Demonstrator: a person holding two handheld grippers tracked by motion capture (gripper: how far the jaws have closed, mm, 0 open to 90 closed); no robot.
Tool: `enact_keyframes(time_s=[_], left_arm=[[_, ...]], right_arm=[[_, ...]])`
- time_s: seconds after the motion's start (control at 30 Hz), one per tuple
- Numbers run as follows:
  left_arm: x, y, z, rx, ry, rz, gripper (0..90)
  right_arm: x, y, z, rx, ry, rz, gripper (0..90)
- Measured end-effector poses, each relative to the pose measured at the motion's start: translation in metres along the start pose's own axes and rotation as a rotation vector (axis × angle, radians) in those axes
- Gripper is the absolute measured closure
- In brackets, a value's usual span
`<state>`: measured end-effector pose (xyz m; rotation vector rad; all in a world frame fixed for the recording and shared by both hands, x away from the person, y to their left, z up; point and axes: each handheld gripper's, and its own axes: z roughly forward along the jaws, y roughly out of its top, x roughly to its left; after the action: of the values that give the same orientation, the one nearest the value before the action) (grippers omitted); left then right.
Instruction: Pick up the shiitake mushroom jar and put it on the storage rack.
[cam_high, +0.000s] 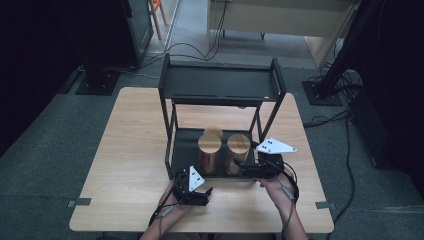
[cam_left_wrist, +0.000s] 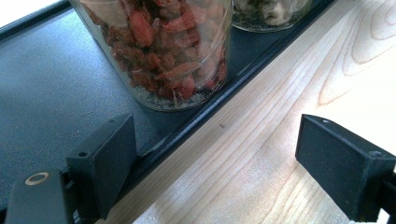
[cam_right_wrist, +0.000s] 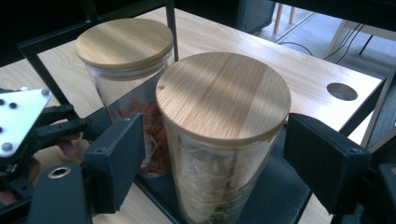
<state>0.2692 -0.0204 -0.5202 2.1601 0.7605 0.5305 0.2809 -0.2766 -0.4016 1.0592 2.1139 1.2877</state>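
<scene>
Three glass jars with wooden lids stand on the lower shelf (cam_left_wrist: 46, 84) of a black rack (cam_high: 220, 82). The front left jar (cam_high: 209, 150) holds red dried fruit (cam_left_wrist: 173, 51). The front right jar (cam_high: 238, 147) holds pale pieces (cam_right_wrist: 223, 93). A third jar (cam_high: 214, 131) stands behind them. My right gripper (cam_right_wrist: 215, 126) is open, its jaws flanking the pale jar, with a gap showing at the left pad (cam_right_wrist: 119, 158). My left gripper (cam_left_wrist: 217, 135) is open and empty over the table just in front of the shelf's rim, below the red jar.
The rack stands mid-table on a light wooden table (cam_high: 130, 140), and its top shelf overhangs the jars. A round cable hole (cam_right_wrist: 342, 91) lies in the table's far part. The left gripper's grey plate (cam_right_wrist: 18, 116) is close beside the red jar (cam_right_wrist: 123, 44).
</scene>
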Motion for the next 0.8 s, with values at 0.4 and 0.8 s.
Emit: enact_keyframes(time_s=[0.4, 0.8], left_arm=[[0.000, 0.000, 0.000, 0.000, -0.001, 0.000, 12.8], [0.000, 0.000, 0.000, 0.001, -0.001, 0.000, 12.8]], right_arm=[[0.004, -0.006, -0.007, -0.004, 0.014, 0.000, 20.5], [0.008, -0.007, -0.013, -0.011, 0.028, -0.018, 20.5]])
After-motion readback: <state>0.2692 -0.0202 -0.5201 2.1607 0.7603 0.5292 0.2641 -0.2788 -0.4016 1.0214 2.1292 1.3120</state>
